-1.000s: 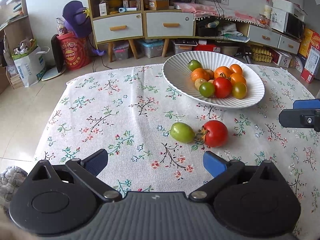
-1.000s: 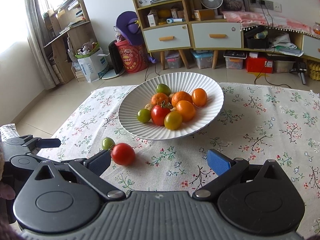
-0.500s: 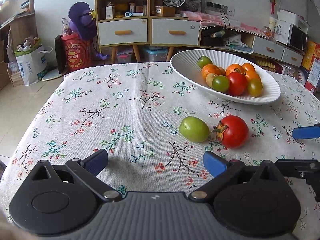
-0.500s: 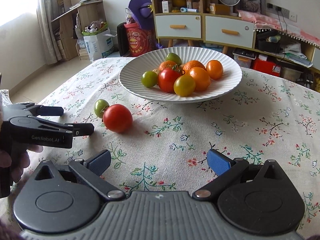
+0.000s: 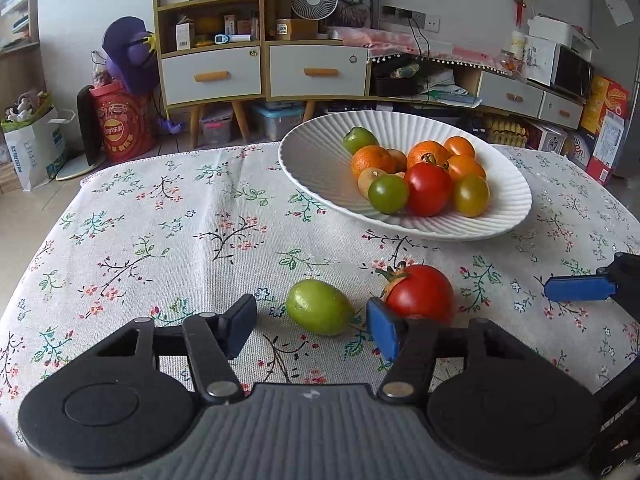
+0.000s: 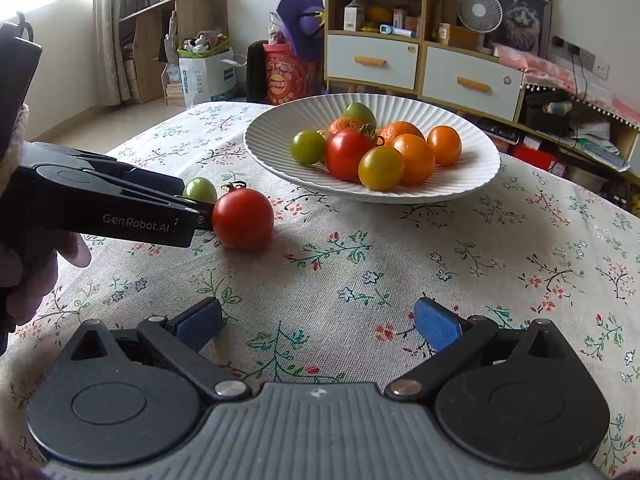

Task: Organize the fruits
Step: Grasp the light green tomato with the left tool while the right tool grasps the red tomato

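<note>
A green tomato (image 5: 320,306) and a red tomato (image 5: 420,290) lie side by side on the floral tablecloth, in front of a white ribbed plate (image 5: 316,160) that holds several tomatoes and oranges. My left gripper (image 5: 312,330) straddles the green tomato. Its jaws are closing, and a small gap still shows between each pad and the fruit. From the right wrist view, the left gripper (image 6: 192,210) reaches in from the left beside the red tomato (image 6: 243,218), partly hiding the green tomato (image 6: 200,189). My right gripper (image 6: 318,322) is open over bare cloth, nothing between its fingers.
The plate (image 6: 460,184) stands at the far middle of the table. One blue fingertip (image 5: 576,288) of the right gripper shows at the right edge of the left wrist view. Beyond the table are drawer cabinets (image 5: 264,68), a red bucket (image 5: 122,120) and floor clutter.
My left gripper moved forward and down until the green tomato came between its jaws, which narrowed from wide open. The right gripper sank lower over the cloth and rolled a little.
</note>
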